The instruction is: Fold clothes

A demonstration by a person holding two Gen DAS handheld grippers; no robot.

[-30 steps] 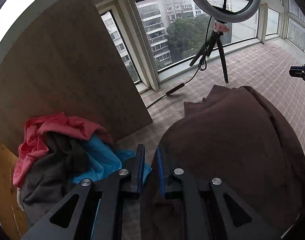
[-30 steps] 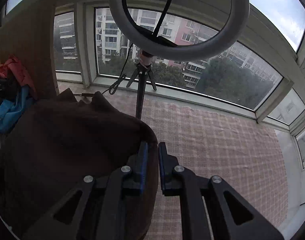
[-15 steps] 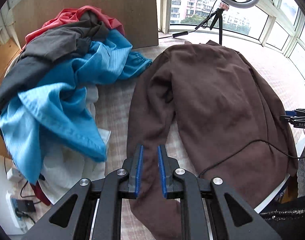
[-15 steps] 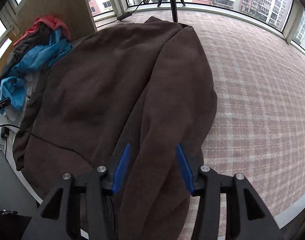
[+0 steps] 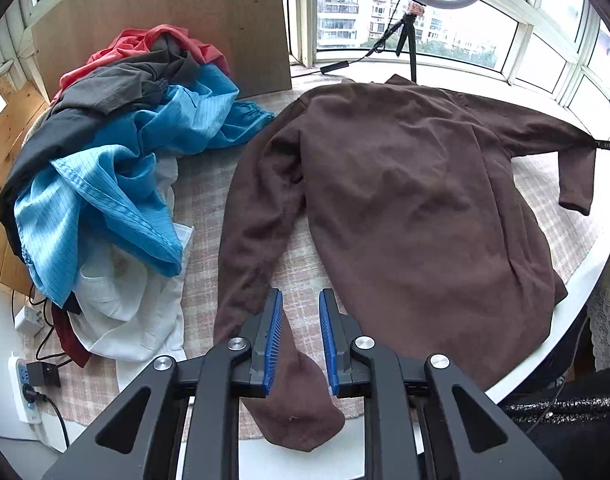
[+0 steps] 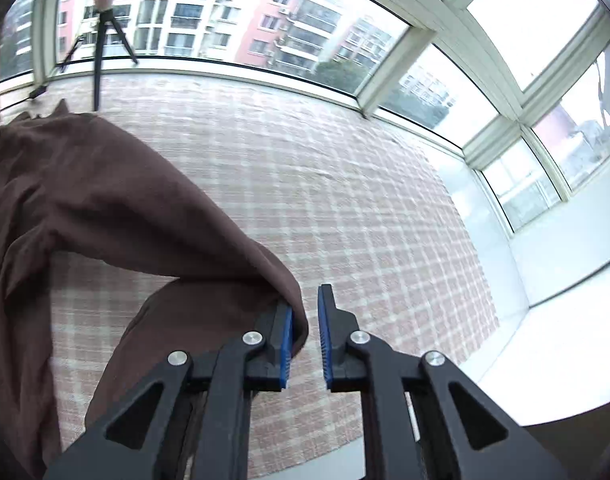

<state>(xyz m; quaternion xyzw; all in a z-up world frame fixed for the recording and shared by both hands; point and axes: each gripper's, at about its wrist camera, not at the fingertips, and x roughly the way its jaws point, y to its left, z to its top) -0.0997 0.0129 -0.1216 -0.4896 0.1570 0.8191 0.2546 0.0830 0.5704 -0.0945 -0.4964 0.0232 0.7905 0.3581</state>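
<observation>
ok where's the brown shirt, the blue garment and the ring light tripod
brown shirt (image 5: 417,200), left wrist view, middle of its body
blue garment (image 5: 105,200), left wrist view, its lower folds
ring light tripod (image 5: 410,36), left wrist view, its legs

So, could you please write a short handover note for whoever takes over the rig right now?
Left gripper: open, over the cuff of the brown top's near sleeve, gripping nothing.
Right gripper: fingers slightly apart at a fold of the other sleeve; whether it grips the cloth is unclear.
The brown top lies spread flat on the checked tablecloth, sleeves out. A pile of clothes waits to its left.
Done: top laid out. Left: fold in both sleeves, fold the body, then work through the pile.
</observation>
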